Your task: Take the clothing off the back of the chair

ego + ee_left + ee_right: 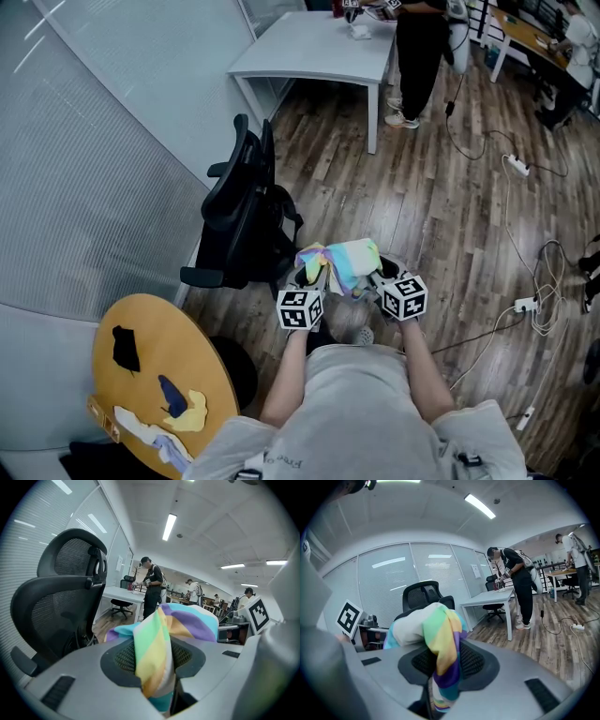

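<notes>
A pastel rainbow-striped garment (345, 262) hangs bunched in the air between my two grippers, to the right of the black mesh office chair (239, 211) and off its back. My left gripper (311, 277) is shut on one bunch of the garment (157, 641), with cloth pinched between its jaws. My right gripper (375, 279) is shut on another fold of the garment (440, 639). The chair (61, 602) stands close at the left in the left gripper view, and the chair (423, 592) shows beyond the cloth in the right gripper view.
A round wooden table (155, 328) with several cloths on it stands at the lower left. A white desk (319, 47) and a standing person (417, 47) are farther off. Cables and a power strip (525, 305) lie on the wood floor at right. A glass wall runs along the left.
</notes>
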Tool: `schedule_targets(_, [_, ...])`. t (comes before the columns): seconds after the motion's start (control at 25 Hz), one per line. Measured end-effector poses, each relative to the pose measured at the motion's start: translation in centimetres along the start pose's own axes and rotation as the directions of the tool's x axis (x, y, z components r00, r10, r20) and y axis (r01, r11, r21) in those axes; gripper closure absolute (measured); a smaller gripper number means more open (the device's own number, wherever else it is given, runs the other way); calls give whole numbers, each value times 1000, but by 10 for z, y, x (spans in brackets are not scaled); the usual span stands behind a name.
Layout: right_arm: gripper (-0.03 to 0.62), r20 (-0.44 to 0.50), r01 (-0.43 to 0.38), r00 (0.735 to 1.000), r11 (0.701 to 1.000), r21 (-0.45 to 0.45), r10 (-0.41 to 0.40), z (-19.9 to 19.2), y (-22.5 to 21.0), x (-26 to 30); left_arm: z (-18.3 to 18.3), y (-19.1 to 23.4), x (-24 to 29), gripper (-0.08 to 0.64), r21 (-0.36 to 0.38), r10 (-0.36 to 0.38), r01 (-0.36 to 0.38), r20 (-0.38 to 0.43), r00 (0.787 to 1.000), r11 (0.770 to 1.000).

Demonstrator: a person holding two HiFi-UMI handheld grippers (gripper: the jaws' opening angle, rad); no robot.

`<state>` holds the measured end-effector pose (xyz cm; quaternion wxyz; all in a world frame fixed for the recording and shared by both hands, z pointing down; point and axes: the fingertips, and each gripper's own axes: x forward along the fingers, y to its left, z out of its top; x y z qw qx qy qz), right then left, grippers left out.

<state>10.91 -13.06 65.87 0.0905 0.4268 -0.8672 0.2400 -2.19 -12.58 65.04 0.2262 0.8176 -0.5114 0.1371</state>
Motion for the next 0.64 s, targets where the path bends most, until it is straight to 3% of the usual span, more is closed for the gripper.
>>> schedule_targets(0.64, [486,-4,-3,1000,1000,1,3,4,-2,3,5,-2,4,407,-3,-3,3,5,1000,1000])
